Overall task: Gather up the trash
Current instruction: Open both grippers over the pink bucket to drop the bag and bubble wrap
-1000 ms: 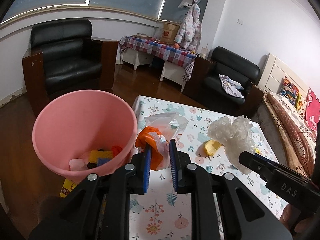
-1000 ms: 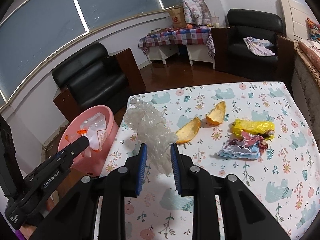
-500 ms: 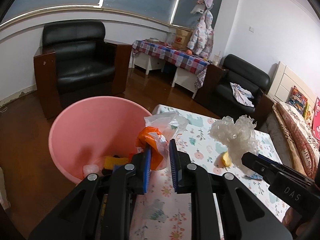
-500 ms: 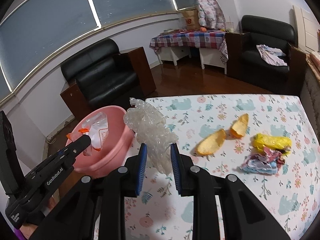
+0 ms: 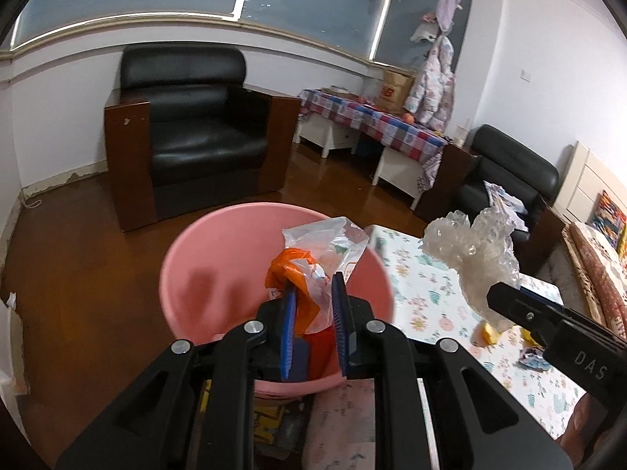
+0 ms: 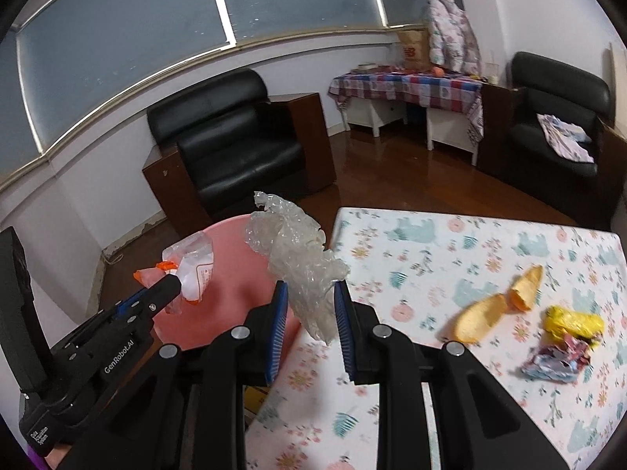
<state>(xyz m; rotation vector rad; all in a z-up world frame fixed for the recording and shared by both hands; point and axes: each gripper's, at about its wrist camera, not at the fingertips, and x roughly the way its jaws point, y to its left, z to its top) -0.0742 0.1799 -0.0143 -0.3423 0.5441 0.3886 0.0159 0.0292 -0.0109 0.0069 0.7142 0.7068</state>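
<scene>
While both grippers hang at table edge: two black armchairs (image 6: 239, 145) behind, checked side table (image 6: 407, 86) by wall. Floral table (image 6: 490, 243) next, then pink basin (image 5: 235, 258) beside it, now square under left gripper (image 5: 313, 313) (earlier off to left). Left gripper clamped on orange-and-clear bag (image 5: 309, 270) above basin. Right gripper (image 6: 311, 317) pinching crumpled clear wrap (image 6: 298, 258) over basin rim. On table: two peel pieces (image 6: 478, 317), one yellow wrapper (image 6: 572, 323), one foil scrap (image 6: 556, 360).
</scene>
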